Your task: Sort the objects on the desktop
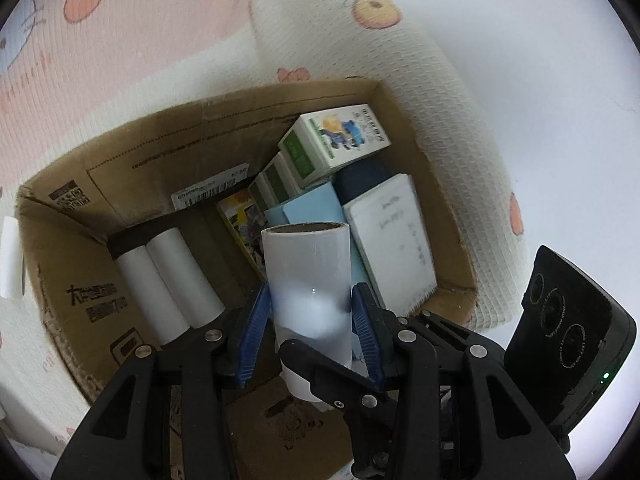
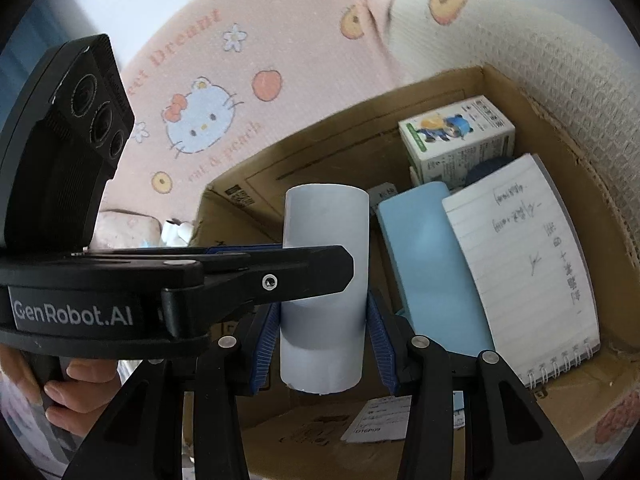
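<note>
So both grippers are holding rolls over the cardboard box point(image 1: 96, 280). Left gripper point(image 1: 312, 312) is clamped on a shiny white roll point(image 1: 308, 276), right gripper point(image 2: 322, 332) is clamped on a matte pale roll point(image 2: 324, 240), both standing up between the blue pads. Inside the box: two white rolls point(image 1: 168, 280), a spiral notepad point(image 2: 532, 264), a blue pad point(image 2: 428, 256) and a cartoon-printed carton point(image 2: 460, 140).

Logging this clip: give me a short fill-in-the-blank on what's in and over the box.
The roll in the left gripper hangs over an open ___ box.
Inside, ___ white rolls lie side by side.
The lined notebook has a ___ binding along one edge.
Missing words: cardboard; two; spiral.
</note>
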A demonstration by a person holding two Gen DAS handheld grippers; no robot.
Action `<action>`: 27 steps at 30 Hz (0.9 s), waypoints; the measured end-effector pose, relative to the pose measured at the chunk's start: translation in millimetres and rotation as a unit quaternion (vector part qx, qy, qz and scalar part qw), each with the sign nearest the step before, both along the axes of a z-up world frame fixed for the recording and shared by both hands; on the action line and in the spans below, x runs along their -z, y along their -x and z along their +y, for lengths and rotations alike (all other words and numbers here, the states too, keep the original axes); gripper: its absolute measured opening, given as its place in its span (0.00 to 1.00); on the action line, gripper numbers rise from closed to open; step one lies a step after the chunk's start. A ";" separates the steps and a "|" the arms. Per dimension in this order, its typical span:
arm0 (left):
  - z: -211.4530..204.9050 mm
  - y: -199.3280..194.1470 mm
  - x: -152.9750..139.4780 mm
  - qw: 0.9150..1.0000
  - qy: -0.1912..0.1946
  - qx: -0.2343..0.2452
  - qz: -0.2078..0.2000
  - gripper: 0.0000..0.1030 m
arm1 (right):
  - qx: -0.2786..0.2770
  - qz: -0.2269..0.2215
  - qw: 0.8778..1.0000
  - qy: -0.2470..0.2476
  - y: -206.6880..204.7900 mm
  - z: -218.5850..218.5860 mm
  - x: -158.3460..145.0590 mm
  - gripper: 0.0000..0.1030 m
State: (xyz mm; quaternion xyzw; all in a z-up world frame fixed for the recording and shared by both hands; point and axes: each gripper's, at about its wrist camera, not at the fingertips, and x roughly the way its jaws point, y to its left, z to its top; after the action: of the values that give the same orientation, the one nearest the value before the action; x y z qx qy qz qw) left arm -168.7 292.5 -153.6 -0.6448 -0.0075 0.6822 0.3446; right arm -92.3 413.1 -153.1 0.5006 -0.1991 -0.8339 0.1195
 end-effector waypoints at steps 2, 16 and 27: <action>-0.1 3.9 5.0 1.000 -0.001 -0.007 -0.008 0.45 | 0.001 -0.008 1.000 0.006 3.4 1.8 3.9 0.40; -0.5 22.5 31.4 0.999 0.039 -0.031 -0.014 0.45 | 0.022 -0.050 0.998 0.028 15.9 15.9 15.2 0.40; 10.0 33.7 71.0 0.990 0.132 -0.035 -0.030 0.45 | 0.056 -0.049 0.997 -0.020 2.1 44.2 -0.5 0.29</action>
State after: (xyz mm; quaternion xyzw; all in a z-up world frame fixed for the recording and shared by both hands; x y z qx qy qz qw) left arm -202.4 302.5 -224.6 -0.7037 0.0496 0.6696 0.2323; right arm -94.3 457.3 -152.6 0.5316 -0.2157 -0.8173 0.0527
